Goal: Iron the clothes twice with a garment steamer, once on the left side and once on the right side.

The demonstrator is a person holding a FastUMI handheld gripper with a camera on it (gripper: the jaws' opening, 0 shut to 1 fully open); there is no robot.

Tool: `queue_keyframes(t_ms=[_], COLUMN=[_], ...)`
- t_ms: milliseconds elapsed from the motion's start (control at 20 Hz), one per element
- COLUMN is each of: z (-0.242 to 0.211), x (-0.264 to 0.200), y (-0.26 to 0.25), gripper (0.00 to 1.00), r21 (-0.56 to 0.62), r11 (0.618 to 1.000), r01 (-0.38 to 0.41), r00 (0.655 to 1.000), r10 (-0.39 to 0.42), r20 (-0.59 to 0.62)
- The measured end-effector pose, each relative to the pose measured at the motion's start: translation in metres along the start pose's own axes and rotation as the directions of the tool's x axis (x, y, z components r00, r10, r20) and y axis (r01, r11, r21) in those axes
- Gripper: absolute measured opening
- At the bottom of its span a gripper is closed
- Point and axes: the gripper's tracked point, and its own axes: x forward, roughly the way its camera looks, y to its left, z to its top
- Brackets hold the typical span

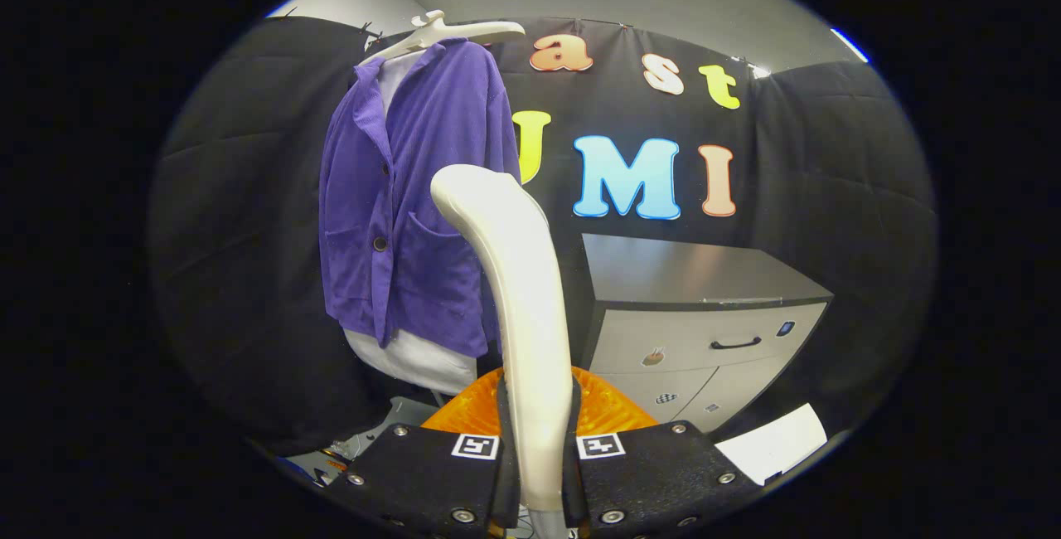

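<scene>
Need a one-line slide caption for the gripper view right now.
Gripper shut on the garment steamer, held upright before the purple jacket on its hanger.

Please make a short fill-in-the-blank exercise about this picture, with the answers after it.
1. The gripper has its fingers shut on the cream ____ of the garment steamer.
2. The purple jacket hangs on a ____ hanger.
3. Beyond the steamer stands a grey cabinet with a ____ drawer handle.

Answers: handle; white; black
</scene>
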Motion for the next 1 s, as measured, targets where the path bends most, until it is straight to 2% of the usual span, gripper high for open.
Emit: queue_keyframes(t_ms=[150,400,650,850,1000], z=[0.034,0.09,0.131,0.158,0.175], x=[0.009,0.026,0.047,0.061,0.075], y=[0.025,0.063,0.086,0.093,0.091], gripper=[0.2,0.2,0.2,0.2,0.19], r21=[-0.038,-0.012,0.001,0.004,-0.003], r11=[0.999,1.0,0.998,0.992,0.98], r01=[0.014,0.024,0.068,0.123,0.199], r00=[0.997,0.986,0.968,0.947,0.924], r10=[-0.011,-0.021,-0.067,-0.119,-0.186], r20=[0.071,0.165,0.242,0.299,0.335])
